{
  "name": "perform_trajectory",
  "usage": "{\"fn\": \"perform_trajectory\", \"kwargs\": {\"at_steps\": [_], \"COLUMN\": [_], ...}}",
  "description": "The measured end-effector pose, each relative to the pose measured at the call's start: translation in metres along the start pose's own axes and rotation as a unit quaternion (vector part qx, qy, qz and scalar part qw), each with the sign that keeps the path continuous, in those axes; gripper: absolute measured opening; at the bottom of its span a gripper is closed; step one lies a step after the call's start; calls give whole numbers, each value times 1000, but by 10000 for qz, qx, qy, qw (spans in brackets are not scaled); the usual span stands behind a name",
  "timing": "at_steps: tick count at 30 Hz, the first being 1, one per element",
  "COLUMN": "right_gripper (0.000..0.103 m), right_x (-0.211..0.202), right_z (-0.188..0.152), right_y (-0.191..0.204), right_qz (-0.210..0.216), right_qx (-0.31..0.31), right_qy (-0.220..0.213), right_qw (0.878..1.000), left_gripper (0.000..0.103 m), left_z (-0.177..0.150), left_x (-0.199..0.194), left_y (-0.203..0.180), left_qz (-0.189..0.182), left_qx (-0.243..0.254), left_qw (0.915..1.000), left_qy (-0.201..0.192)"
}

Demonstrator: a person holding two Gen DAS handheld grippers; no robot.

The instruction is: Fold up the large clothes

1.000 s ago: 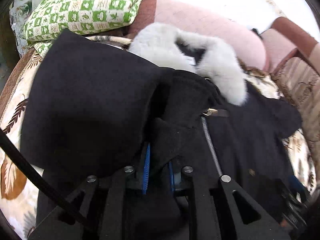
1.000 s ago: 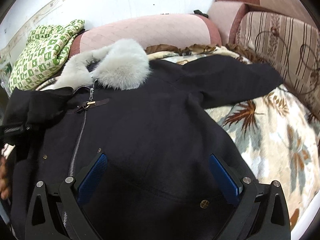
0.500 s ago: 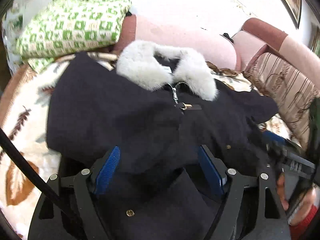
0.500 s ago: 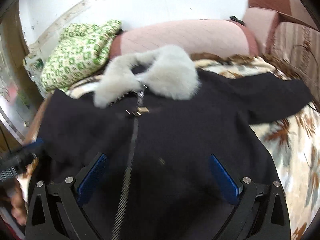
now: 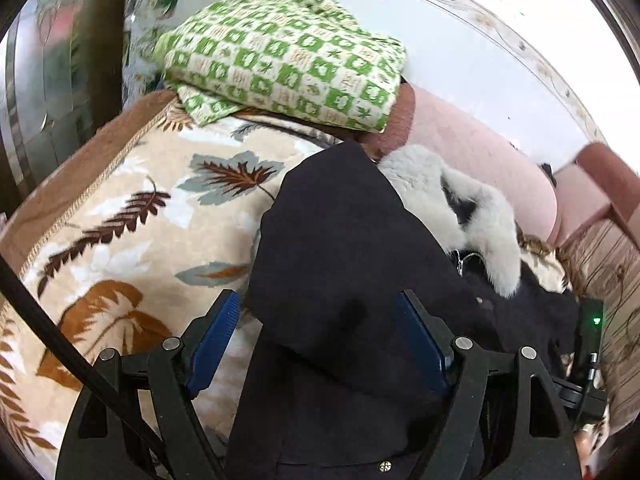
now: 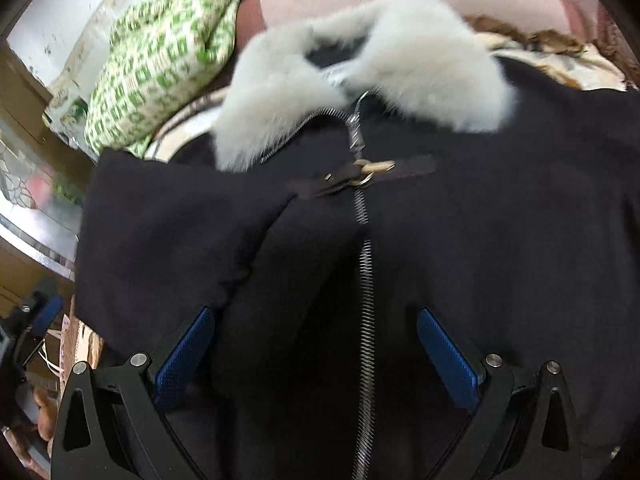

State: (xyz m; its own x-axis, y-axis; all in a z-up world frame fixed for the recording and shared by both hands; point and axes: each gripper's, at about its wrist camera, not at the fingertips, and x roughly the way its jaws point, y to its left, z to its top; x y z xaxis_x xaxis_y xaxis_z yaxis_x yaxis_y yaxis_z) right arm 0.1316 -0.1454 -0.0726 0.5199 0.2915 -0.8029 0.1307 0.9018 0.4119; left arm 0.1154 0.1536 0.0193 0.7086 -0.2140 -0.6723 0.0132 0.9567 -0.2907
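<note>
Your black coat (image 6: 460, 240) runs off-frame below, its hem hidden. Its sleeve (image 5: 340, 248) lies folded across. Left gripper (image 5: 320, 344) gapes empty; right gripper (image 6: 316, 356) is closing, gripping nothing.

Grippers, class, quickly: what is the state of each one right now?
Left gripper: open over the folded black coat, gripping nothing.
Right gripper: open, fingers closing slightly above the coat's zipper, holding nothing.

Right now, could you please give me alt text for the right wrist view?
A black coat with a grey fur collar and silver zipper fills the view, beneath the closing, empty right hand-held gripper. A green checked cloth lies behind.
</note>
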Motion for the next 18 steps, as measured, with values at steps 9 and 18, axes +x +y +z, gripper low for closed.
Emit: {"fn": "perform_trajectory", "kwargs": {"at_steps": [9, 18], "right_gripper": [7, 7], "right_x": [-55, -79], "right_z": [43, 76], "right_y": [19, -57], "right_qz": [-122, -1439], "right_qx": [-621, -254], "right_qy": [-424, -726], "right_qw": [9971, 9866], "left_gripper": [79, 79], "left_z": [-11, -28], "left_x": [24, 50], "left_y": [-3, -18], "left_qz": [293, 577], "left_qx": [66, 262], "left_qw": [9993, 9964], "left_qy": [230, 566]}}
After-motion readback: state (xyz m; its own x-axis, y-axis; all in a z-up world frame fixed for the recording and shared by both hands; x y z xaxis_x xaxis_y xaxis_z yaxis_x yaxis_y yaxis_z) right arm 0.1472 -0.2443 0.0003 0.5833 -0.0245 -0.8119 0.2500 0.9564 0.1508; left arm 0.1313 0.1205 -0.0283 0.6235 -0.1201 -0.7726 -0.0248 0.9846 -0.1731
